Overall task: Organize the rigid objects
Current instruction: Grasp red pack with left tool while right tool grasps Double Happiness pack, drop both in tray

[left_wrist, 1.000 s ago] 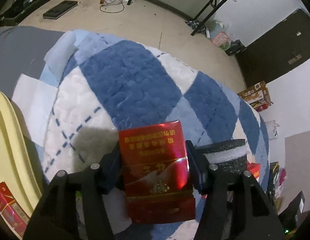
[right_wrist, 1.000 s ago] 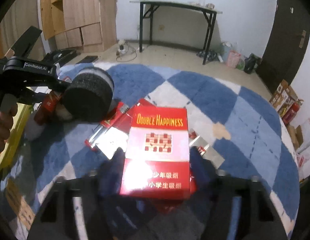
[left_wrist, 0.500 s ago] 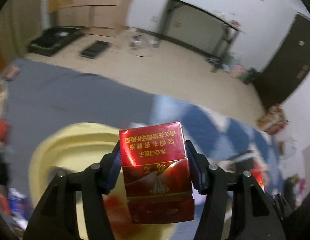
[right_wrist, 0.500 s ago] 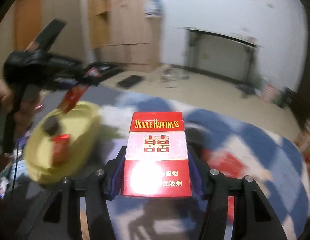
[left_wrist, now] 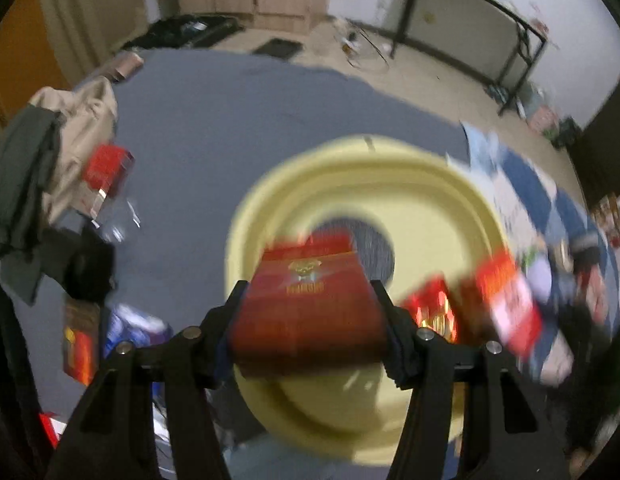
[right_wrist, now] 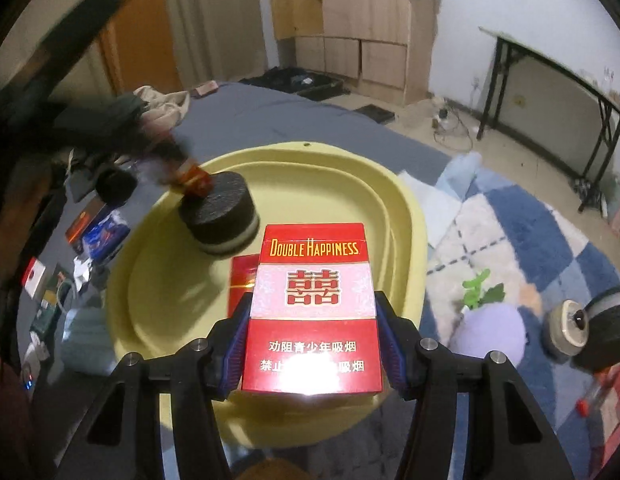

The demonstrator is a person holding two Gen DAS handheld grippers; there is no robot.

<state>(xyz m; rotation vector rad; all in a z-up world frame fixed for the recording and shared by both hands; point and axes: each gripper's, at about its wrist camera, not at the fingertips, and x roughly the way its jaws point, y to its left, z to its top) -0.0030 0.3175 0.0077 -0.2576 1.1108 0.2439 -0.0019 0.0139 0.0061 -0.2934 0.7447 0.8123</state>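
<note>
My left gripper is shut on a dark red cigarette pack, tilted forward over the yellow basin; the view is blurred. My right gripper is shut on a red and white Double Happiness pack above the near rim of the same basin. In the basin lie a black foam roll and a red pack. The left gripper shows blurred over the basin's far left. The right gripper's pack shows in the left wrist view.
The basin sits on a grey sheet beside a blue and white checked rug. Clothes and small boxes lie to the left. A purple object and another foam roll lie on the rug at right.
Both grippers have swung left from the rug to over the yellow basin, each still holding its pack. The left pack has tipped forward and down toward the basin.
</note>
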